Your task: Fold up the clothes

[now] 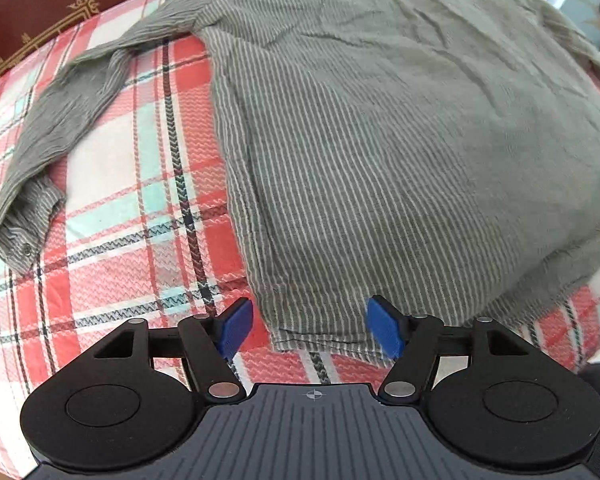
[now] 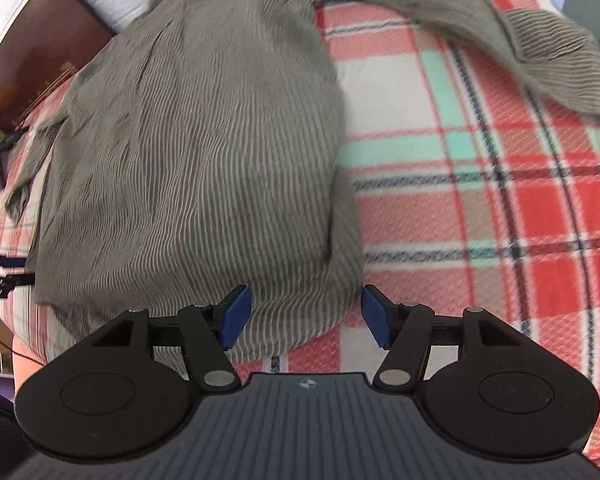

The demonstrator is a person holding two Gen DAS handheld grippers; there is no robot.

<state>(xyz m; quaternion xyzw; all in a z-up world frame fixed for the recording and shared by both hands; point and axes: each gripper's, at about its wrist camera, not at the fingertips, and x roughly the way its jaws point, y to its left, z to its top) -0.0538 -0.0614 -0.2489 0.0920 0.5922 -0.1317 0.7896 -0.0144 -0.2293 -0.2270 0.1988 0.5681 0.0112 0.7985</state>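
Lying flat on a red, white and mint plaid blanket, grey-green striped long-sleeved shirt fills both frames' centre; collar cut off at top. Left gripper and right gripper gape empty over the hem. Right view blurred.

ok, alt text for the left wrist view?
Open left gripper hovers over the near hem of a grey-green striped shirt spread on a red plaid blanket; one sleeve lies out to the left.
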